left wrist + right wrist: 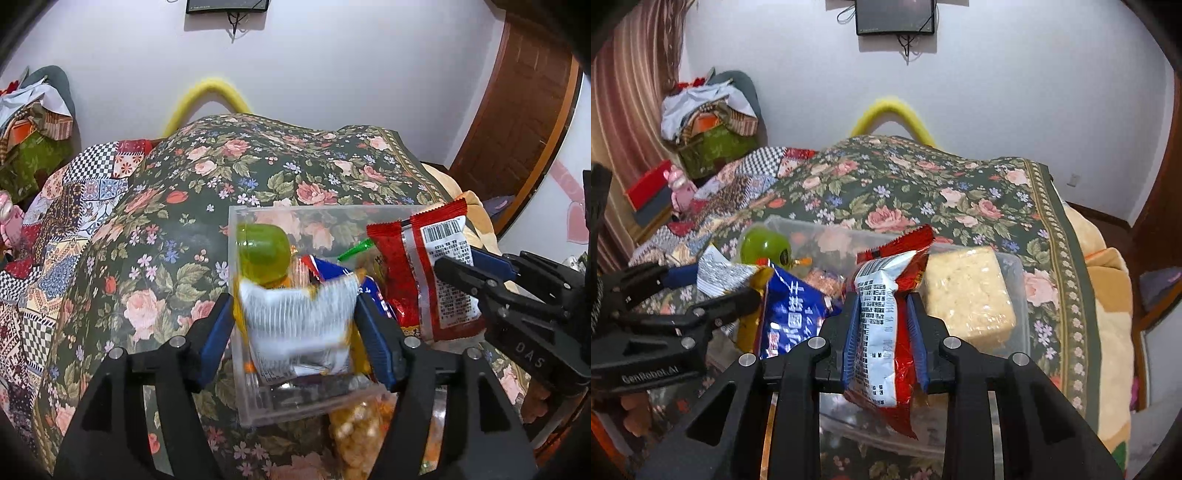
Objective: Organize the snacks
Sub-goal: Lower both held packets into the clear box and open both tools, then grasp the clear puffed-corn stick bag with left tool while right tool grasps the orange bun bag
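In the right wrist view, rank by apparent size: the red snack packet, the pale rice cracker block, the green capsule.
1-2. red snack packet and pale rice cracker block: similar; the packet, clamped in the right gripper, sits nearest the lens, so unsure.
3. green capsule: clearly smallest, though farther back in the clear box.

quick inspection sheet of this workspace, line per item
surface: floral bedspread over a bed, patchwork quilt beside it
job's things: clear box on the bedspread holds a green capsule, blue packet and pale block snack; a popcorn bag lies by the box
clutter: piled cloth and boxes at the far corner
grippers: left gripper shut on a silver-yellow packet, blurred; right gripper shut on a red packet
cables: wires hang under the wall screen
surroundings: white wall, wooden door, striped curtain
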`<state>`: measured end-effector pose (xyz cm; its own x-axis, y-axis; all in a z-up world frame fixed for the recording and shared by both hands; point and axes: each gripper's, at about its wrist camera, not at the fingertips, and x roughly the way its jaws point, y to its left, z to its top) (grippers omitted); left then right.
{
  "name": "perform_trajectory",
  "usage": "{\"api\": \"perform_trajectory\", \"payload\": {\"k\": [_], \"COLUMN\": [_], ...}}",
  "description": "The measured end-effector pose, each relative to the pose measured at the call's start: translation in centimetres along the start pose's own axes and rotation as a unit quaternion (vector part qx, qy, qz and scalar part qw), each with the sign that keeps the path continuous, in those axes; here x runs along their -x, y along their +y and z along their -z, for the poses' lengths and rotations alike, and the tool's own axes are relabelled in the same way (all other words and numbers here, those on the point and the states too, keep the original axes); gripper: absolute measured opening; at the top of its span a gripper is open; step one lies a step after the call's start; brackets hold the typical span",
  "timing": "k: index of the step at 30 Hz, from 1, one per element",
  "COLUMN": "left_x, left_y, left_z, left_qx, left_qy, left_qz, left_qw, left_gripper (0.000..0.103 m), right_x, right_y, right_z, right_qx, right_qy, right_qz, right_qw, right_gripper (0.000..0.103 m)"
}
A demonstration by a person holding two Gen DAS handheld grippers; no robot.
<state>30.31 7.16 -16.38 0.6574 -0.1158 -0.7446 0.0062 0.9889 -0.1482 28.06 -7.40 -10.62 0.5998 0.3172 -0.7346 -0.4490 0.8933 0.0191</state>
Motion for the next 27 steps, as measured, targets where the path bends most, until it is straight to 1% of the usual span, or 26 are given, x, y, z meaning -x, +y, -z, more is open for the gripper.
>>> {"api": "perform_trajectory", "payload": {"k": [2,4,6,12,16,22,27], "left_x": [0.7,1.5,2.5,5.4,6.5,6.8,6.0], "left_y": [-0.1,-0.3,-0.6,-0.7,-0.4,0.2,0.4], "left_z": [0.3,0.5,0.7,1.3,2.5,5.1,7.6], "left_qx": [-0.003,-0.009,-0.018,-0.026,-0.029,-0.034,-0.039], "left_qy": [-0.002,-0.006,-0.014,-0.026,-0.021,0.002,0.032], "left_qz": [0.004,0.001,-0.003,-0.002,-0.003,-0.005,-0.006], "left_qw": [1.0,0.9999,0.9997,0.9993,0.9993,0.9994,0.9987], "left_gripper": [0.067,0.067,0.067,0.068,0.068,0.069,0.069], "right_x": [0.4,1.1,1.7,3.9,4.7,4.0,1.7], "right_y": [-0.1,-0.3,-0.4,0.2,1.1,2.9,4.2], "right_z": [0.3,0.6,0.7,1.5,2.5,4.8,6.7], "right_qx": [-0.002,-0.01,-0.012,-0.015,-0.018,-0.02,-0.028], "right_qy": [0.009,0.008,0.007,0.001,0.005,0.038,0.087], "right_qz": [-0.002,-0.003,-0.004,-0.017,-0.03,-0.055,-0.079], "right_qw": [1.0,1.0,1.0,1.0,0.999,0.998,0.993], "right_gripper": [0.032,0.045,0.051,0.059,0.065,0.066,0.066]}}
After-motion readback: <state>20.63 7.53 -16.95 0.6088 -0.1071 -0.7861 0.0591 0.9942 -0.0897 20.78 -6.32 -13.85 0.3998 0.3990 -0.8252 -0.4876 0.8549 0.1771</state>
